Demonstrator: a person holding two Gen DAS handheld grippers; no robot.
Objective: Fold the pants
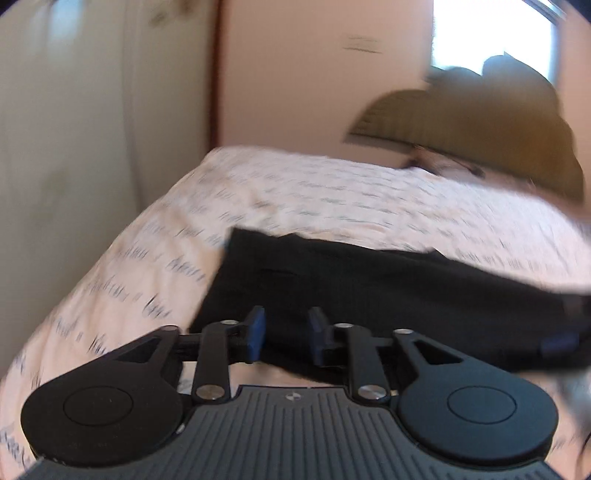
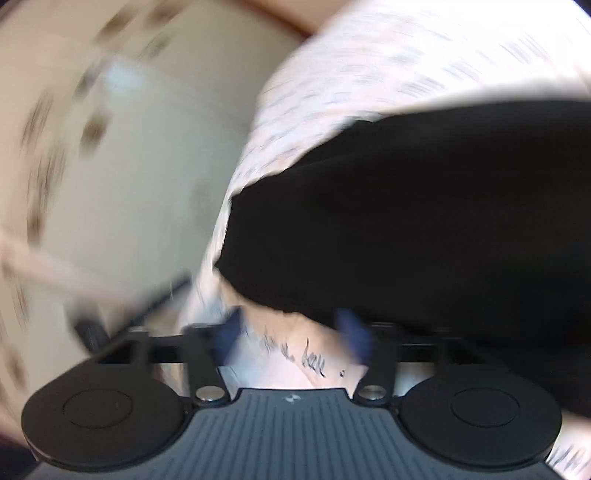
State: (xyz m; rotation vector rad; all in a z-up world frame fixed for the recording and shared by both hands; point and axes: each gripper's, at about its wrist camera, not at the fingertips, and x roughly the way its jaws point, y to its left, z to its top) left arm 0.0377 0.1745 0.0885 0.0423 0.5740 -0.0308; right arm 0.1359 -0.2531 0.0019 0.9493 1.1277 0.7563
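Black pants lie flat across a bed with a white patterned sheet. My left gripper is open, its blue-padded fingers just over the near edge of the pants, holding nothing. In the blurred right wrist view the pants fill the right half. My right gripper is open, its blue fingers spread wide over the sheet at the pants' near edge. The other gripper shows dimly at the right edge of the left wrist view.
A cream wall or wardrobe stands left of the bed. A dark olive pillow or cushion leans at the bed's far right under a bright window. Pale floor with dark spots lies left of the bed.
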